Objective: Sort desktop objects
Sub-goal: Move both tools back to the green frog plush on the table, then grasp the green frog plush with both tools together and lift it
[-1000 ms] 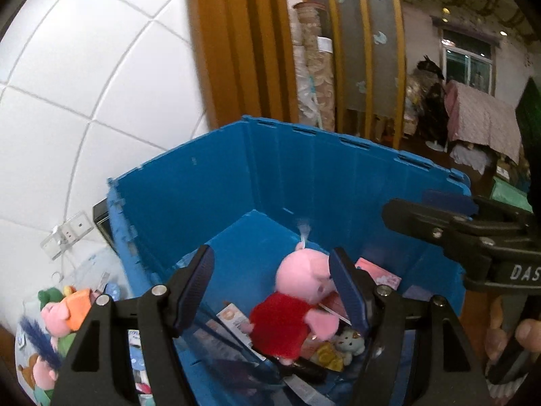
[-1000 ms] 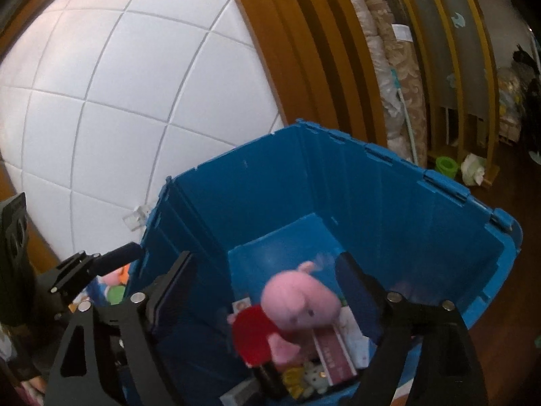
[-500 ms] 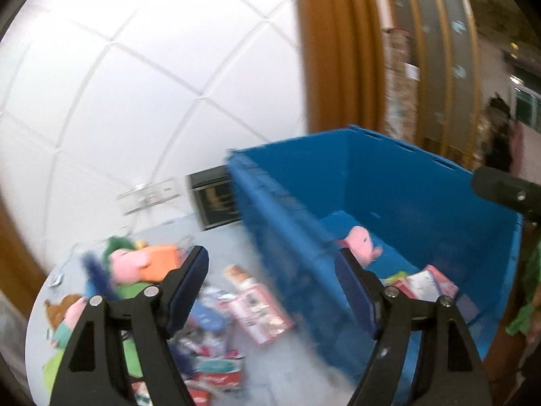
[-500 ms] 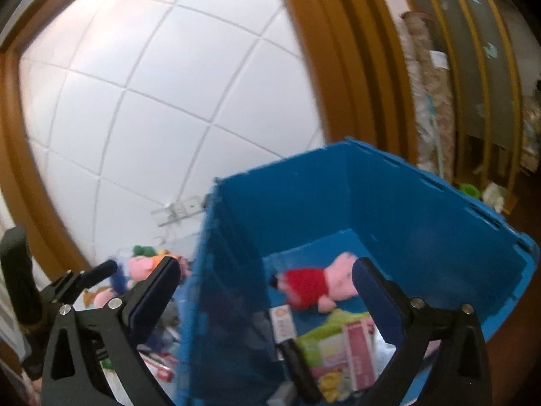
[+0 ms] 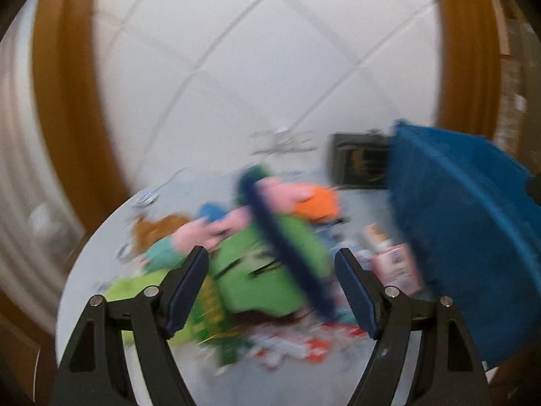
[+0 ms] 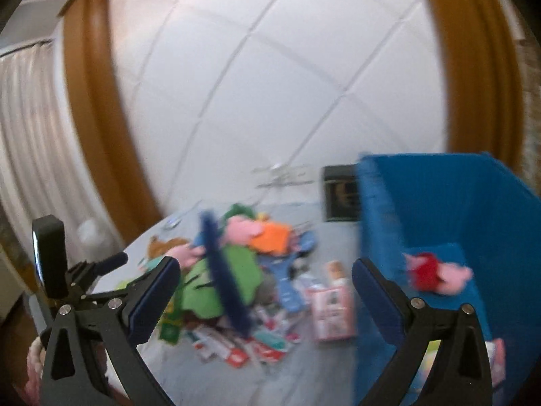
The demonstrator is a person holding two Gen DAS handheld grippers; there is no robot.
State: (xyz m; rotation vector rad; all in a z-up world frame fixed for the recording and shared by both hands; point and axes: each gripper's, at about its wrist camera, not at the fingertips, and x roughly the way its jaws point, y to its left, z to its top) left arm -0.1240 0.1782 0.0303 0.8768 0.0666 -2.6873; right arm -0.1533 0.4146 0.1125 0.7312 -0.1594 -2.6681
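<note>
Both wrist cams look forward and down past their own fingers at the round table (image 5: 101,253), from above its near edge, facing the far white tiled wall (image 6: 270,101). Both catch the toy pile (image 5: 263,253) and the blue bin (image 6: 439,209) on the right.

both grippers swung from blue bin (image 6: 439,203) toward toy pile (image 5: 267,253)

Toy pile (image 5: 257,257) motion-blurred; blue crate (image 6: 439,209) cut off.
</note>
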